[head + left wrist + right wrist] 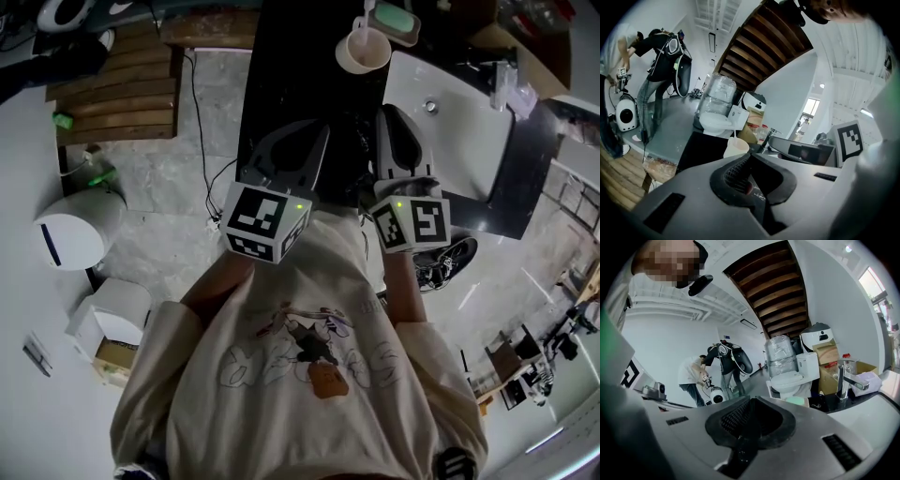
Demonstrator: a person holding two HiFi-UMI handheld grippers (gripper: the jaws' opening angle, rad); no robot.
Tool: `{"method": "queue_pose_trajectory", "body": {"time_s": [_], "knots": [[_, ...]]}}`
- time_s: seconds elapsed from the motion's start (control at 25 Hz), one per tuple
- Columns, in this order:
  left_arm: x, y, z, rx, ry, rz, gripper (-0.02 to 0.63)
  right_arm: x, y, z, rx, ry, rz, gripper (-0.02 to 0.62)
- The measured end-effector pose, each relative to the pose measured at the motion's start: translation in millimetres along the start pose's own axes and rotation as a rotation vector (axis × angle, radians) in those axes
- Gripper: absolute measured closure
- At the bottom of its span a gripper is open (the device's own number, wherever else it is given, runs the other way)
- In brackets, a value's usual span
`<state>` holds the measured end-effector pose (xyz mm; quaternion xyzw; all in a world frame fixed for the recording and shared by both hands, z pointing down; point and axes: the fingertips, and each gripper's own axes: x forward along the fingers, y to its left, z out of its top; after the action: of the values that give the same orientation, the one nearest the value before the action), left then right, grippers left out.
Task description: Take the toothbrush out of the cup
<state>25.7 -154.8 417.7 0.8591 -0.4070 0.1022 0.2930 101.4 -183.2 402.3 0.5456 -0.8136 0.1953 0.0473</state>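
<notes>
OK, left gripper (311, 133) is closed and empty, held well short of the cup (364, 52) on the dark worktop (281, 75). The toothbrush (735, 132) stands in the cup, handle poking above the rim. Right gripper (396, 117) is also closed and empty, near the white sink (450, 131). My call: open one gripper before reaching, pinch the handle above the rim, lift straight up. Brace the cup with the other, since it looks light and tippy.

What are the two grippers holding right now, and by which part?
Nothing. The left gripper and right gripper both have jaws shut and empty; the toothbrush stands in the cup.
</notes>
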Motion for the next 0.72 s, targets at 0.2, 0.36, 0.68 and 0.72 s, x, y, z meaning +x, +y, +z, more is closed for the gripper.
{"method": "queue_pose_trajectory", "body": {"time_s": [0.2, 0.36, 0.68, 0.72], "knots": [[16.0, 9.7, 11.7, -0.014, -0.018, 0.017, 0.591, 21.0, -6.0, -1.5, 0.001, 0.022, 0.025, 0.560], [32.9, 20.7, 15.2, -0.016, -0.005, 0.031, 0.591, 39.3, -13.2, -4.2, 0.007, 0.046, 0.044, 0.486], [60.8, 41.8, 21.9, -0.034, -0.001, 0.065, 0.591, 67.0, -33.6, -7.9, 0.010, 0.068, 0.045, 0.476], [63.9, 43.3, 22.3, -0.035, 0.001, 0.066, 0.591, 70.7, -36.0, -8.1, 0.010, 0.070, 0.046, 0.472]]}}
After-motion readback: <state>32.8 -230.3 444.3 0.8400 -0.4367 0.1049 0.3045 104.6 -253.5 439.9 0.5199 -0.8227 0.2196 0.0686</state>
